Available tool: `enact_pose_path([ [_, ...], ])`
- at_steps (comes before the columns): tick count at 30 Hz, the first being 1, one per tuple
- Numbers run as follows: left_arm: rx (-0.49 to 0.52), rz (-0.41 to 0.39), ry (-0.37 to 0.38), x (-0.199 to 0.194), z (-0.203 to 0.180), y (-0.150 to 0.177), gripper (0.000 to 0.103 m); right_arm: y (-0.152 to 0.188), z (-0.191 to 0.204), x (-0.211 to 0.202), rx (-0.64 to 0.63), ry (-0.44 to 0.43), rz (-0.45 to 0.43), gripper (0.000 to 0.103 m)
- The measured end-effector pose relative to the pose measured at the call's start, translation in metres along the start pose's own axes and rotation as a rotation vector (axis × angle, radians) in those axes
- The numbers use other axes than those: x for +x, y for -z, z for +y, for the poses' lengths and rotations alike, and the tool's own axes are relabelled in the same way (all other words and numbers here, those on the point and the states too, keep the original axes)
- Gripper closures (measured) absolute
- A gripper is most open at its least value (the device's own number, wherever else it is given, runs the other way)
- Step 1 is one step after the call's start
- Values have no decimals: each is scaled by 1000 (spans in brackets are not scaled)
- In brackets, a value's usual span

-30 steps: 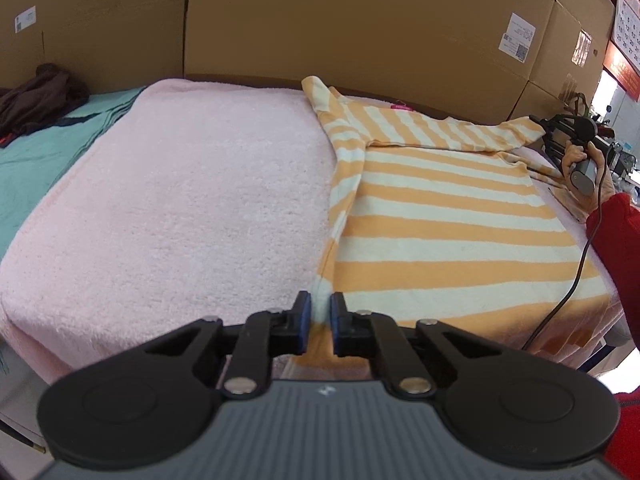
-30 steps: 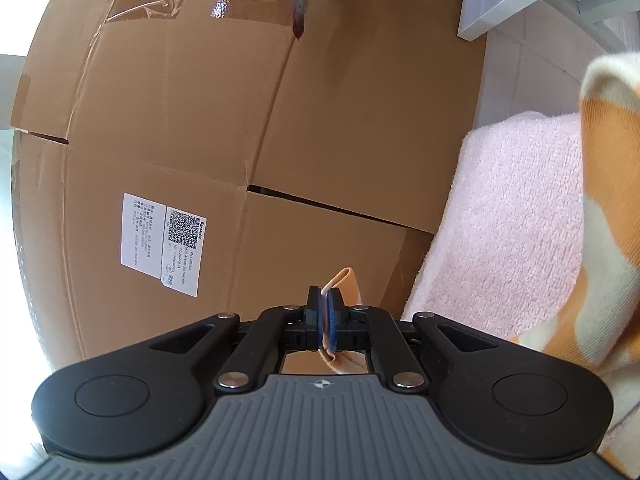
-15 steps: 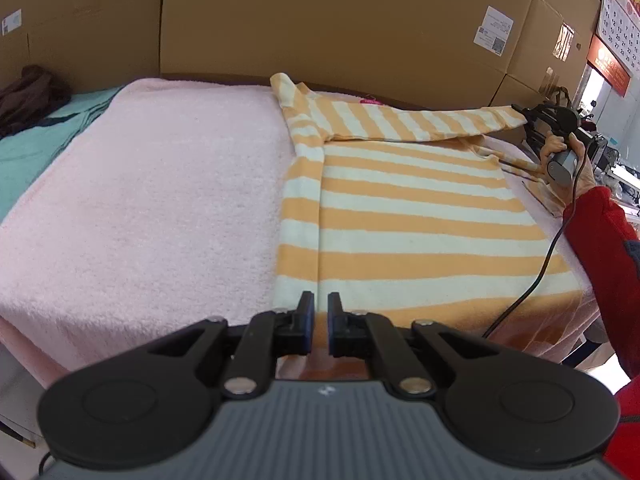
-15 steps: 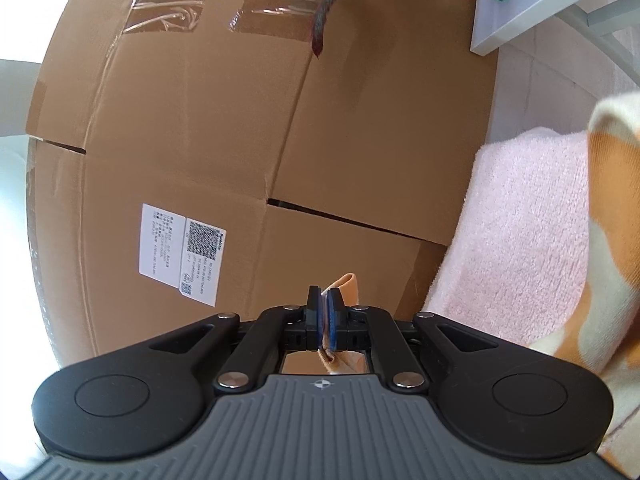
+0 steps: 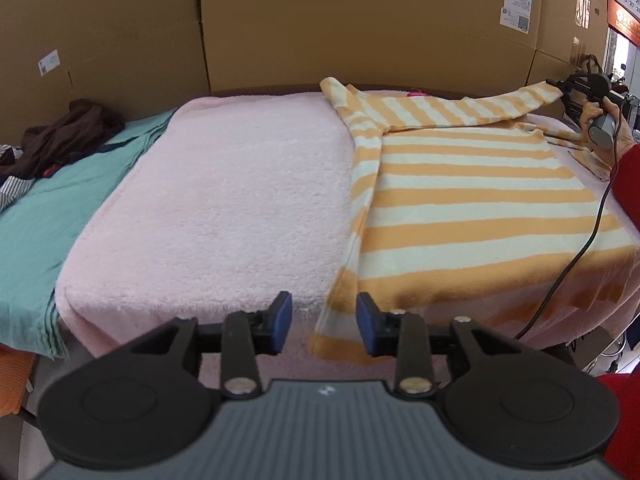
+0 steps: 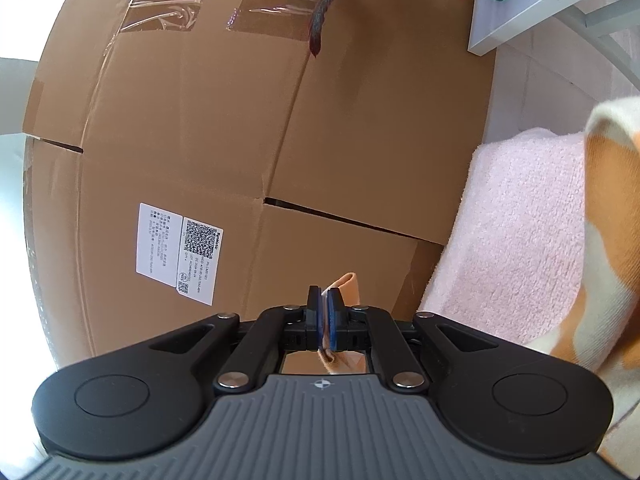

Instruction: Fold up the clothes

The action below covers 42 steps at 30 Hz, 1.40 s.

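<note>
meanwhile the right gripper pinches the striped sweater's sleeve cuff taut for folding; the left gripper gapes, hem corner just ahead.

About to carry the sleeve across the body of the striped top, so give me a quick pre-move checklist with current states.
1. Right gripper pinched on the sleeve cuff: ok.
2. Sleeve lifted off the striped top, stretched out: ok.
3. Left gripper open, holding nothing: ok.
4. Near hem corner hangs over the pink towel edge, not flat: not ok.
5. Cable lies across the top's right side: not ok.
6. Far sleeve tucked flat: cannot tell.
</note>
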<state>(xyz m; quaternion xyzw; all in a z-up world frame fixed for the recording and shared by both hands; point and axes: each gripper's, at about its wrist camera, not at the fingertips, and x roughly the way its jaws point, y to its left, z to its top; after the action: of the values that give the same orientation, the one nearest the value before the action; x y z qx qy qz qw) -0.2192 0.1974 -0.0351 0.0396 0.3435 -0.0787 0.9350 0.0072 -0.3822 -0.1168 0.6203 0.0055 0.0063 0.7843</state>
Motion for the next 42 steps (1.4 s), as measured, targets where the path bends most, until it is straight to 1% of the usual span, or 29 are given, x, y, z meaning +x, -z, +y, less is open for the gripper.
enact_pose_path([
  [2, -4, -4, 35, 4, 2, 2, 68, 0, 0, 1, 0, 2, 3, 99],
  [9, 42, -61, 123, 9, 5, 2, 68, 1, 0, 2, -3, 4, 10, 99],
  [12, 55, -51, 187, 12, 13, 1, 68, 1, 0, 2, -1, 2, 13, 99],
  [15, 40, -27, 242, 11, 15, 2, 68, 2, 0, 3, -4, 4, 17, 99],
  [18, 25, -2, 296, 10, 17, 3, 80, 3, 1, 4, -10, 9, 20, 99],
  [19, 20, 6, 315, 9, 18, 3, 95, 3, 1, 4, -12, 11, 20, 99],
  [20, 18, 13, 324, 8, 18, 3, 103, 3, 1, 4, -13, 14, 19, 99],
  [24, 15, 13, 291, -2, 11, 7, 102, 3, 0, 4, -13, 22, 16, 99],
  [28, 30, 14, 269, -2, 3, 9, 103, 3, 0, 4, -17, 25, 13, 99],
  [31, 40, 33, 215, 5, -1, 11, 103, 3, 1, 4, -20, 24, 11, 99],
  [35, 11, 37, 162, 11, -3, 11, 103, 5, 11, 1, -84, 14, 5, 99],
  [39, 25, 21, 205, 5, -11, 9, 103, 7, 23, -2, -146, -33, -2, 99],
  [42, 38, 22, 234, 5, -16, 7, 103, 6, 23, -4, -142, -54, -11, 99],
])
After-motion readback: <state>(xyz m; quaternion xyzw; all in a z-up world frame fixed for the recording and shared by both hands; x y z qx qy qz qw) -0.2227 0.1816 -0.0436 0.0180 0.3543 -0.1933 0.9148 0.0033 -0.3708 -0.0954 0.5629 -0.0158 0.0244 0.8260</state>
